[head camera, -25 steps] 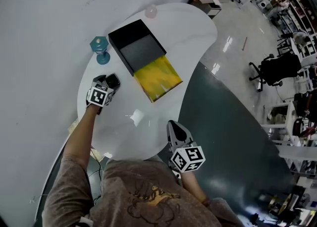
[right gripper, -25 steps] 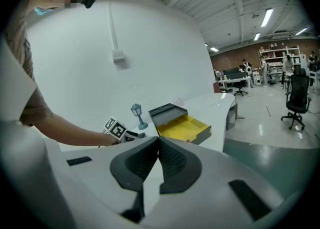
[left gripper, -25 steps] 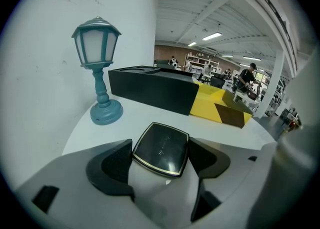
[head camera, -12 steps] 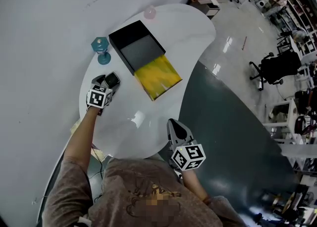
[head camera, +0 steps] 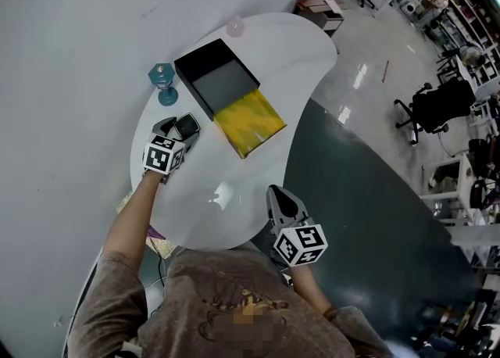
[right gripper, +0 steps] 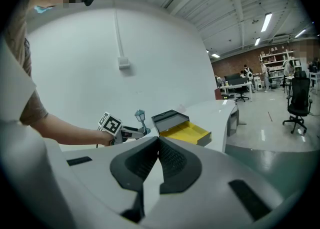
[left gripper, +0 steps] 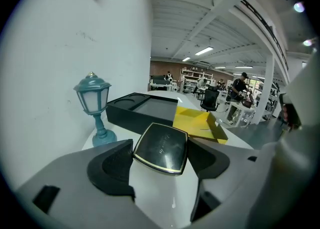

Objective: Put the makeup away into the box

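A square black makeup compact (left gripper: 161,148) with a gold rim sits between the pads of my left gripper (head camera: 177,129), which is shut on it and holds it just above the white table (head camera: 234,184). The compact (head camera: 187,125) shows dark at the gripper's tip in the head view. Beyond it lies the open black box (head camera: 217,79), with a yellow tray (head camera: 248,119) slid out toward me. The box (left gripper: 142,112) and the tray (left gripper: 199,123) are a short way ahead of the jaws. My right gripper (head camera: 280,198) is shut and empty at the table's near edge, its fingertips (right gripper: 156,143) touching.
A small teal lantern ornament (head camera: 162,83) stands left of the box, close to the left gripper's line (left gripper: 94,108). A pink round object (head camera: 234,28) sits at the table's far edge. A white wall runs behind the table; a dark floor lies to the right.
My left gripper has risen with the compact and shifted a little toward the box. My right gripper has stayed where it was.
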`<state>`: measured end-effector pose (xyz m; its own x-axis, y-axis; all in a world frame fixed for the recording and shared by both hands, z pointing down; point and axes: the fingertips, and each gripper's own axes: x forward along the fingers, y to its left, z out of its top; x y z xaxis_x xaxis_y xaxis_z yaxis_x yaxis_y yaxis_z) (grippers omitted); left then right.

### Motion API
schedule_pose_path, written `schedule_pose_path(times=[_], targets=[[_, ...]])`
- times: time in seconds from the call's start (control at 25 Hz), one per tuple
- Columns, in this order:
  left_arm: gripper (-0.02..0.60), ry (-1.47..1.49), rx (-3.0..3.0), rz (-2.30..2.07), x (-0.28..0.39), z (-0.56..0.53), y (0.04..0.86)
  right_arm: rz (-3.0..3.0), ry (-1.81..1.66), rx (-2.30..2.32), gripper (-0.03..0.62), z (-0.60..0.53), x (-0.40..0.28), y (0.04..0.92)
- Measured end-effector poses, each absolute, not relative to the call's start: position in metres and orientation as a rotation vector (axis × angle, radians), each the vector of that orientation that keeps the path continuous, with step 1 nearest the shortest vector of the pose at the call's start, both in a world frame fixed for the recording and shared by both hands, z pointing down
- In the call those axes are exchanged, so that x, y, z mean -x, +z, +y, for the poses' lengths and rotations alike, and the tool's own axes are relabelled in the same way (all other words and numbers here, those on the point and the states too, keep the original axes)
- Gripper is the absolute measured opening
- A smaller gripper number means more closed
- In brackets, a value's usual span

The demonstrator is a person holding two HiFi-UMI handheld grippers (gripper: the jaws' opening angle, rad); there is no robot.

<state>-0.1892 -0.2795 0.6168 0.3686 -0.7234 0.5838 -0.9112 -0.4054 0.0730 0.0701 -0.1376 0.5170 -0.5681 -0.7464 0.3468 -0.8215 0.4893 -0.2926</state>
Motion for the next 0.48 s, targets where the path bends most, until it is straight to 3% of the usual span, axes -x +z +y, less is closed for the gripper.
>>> schedule_pose_path(times=[0.48], targets=[[0.359, 0.655, -2.415, -1.284, 0.114, -0.281, 0.577, -2.556, 0.64, -1.498, 0.002, -0.125, -0.101, 0.508]])
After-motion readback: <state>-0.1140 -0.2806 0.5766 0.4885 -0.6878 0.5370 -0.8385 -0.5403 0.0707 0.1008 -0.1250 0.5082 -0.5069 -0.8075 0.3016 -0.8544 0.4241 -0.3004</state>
